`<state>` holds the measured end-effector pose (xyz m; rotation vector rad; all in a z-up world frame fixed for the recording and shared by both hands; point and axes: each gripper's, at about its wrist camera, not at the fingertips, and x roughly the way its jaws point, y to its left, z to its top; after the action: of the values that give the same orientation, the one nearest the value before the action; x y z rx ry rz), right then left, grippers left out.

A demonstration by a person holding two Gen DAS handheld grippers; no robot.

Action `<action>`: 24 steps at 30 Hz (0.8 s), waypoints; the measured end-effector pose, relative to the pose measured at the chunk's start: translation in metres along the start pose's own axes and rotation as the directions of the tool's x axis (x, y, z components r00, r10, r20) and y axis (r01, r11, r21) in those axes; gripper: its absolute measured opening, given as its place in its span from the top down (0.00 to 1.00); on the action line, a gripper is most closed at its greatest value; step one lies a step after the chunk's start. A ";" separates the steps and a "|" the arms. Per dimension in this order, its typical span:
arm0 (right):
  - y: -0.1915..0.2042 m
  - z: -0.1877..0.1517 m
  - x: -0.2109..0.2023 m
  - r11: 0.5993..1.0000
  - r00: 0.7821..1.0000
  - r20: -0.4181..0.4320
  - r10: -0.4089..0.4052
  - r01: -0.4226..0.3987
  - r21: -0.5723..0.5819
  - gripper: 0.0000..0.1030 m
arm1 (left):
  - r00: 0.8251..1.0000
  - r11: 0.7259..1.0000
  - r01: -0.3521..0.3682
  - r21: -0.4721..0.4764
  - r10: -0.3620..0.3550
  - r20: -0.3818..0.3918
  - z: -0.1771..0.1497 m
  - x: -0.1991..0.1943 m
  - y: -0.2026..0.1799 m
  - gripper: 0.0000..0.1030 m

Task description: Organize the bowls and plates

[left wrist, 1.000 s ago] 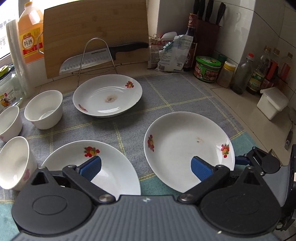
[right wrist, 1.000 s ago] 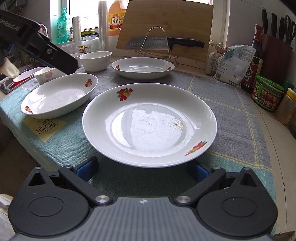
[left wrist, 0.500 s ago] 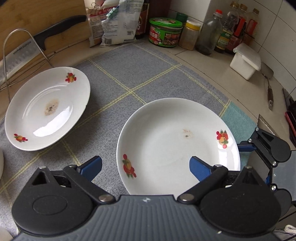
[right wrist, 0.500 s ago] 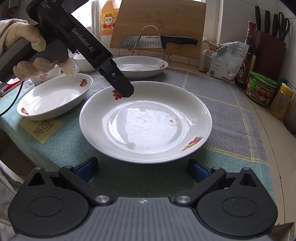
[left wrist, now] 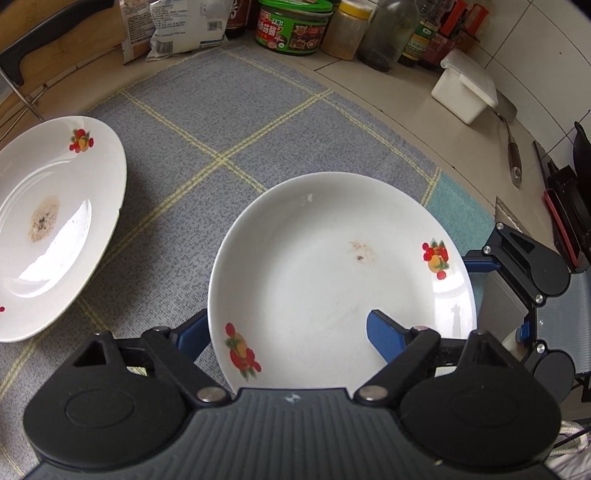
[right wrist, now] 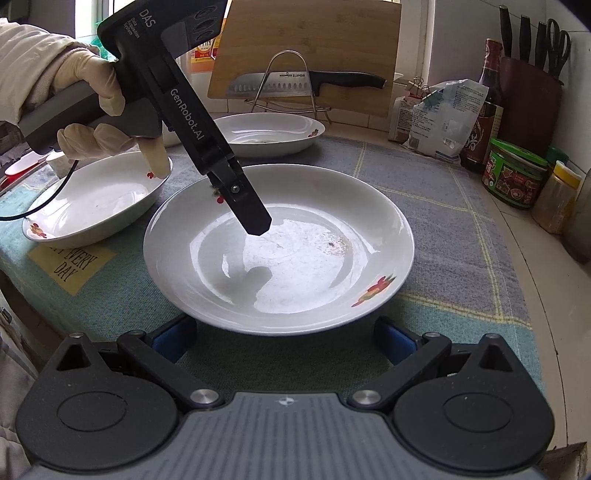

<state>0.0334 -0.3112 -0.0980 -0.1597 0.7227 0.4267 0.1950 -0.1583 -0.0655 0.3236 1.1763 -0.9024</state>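
Observation:
A white flowered plate [left wrist: 332, 273] lies on the grey checked mat; it also shows in the right wrist view [right wrist: 288, 251]. My left gripper [left wrist: 288, 336] is open and straddles its near-left rim, one finger over the plate's inside, the other outside and partly behind the rim. From the right wrist view its finger [right wrist: 247, 210] hangs over the plate. My right gripper [right wrist: 284, 339] is open at the plate's near edge, its fingertips partly hidden under the rim. A second plate [left wrist: 48, 221] lies to the left, also seen at the back [right wrist: 266, 134]. A third plate [right wrist: 96, 199] lies left.
A knife on a wire rack [right wrist: 295, 83] and a cutting board [right wrist: 306, 44] stand at the back. A bag [right wrist: 439, 118], bottles and jars [left wrist: 291, 29] line the wall. A white box [left wrist: 465, 86] and a spatula [left wrist: 511, 147] lie on the counter at right.
My left gripper has swung right and down, from above the mat onto the near plate's rim. The right gripper has edged closer to the same plate. The bowls have left the left view.

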 end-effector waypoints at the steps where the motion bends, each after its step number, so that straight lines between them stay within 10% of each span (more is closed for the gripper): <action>1: -0.002 0.000 0.000 1.000 1.000 0.000 0.004 -0.004 -0.003 0.00 | 1.000 1.000 0.003 0.004 -0.003 -0.003 0.001 0.000 0.000 0.14; 24: -0.006 0.010 0.009 0.995 0.996 -0.037 0.076 -0.078 -0.069 0.00 | 0.998 0.997 0.059 0.043 -0.058 -0.033 0.015 0.005 0.005 0.18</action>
<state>0.0477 -0.3106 -0.0962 -0.2065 0.7496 0.5245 0.2092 -0.1667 -0.0658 0.3414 1.2013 -0.9784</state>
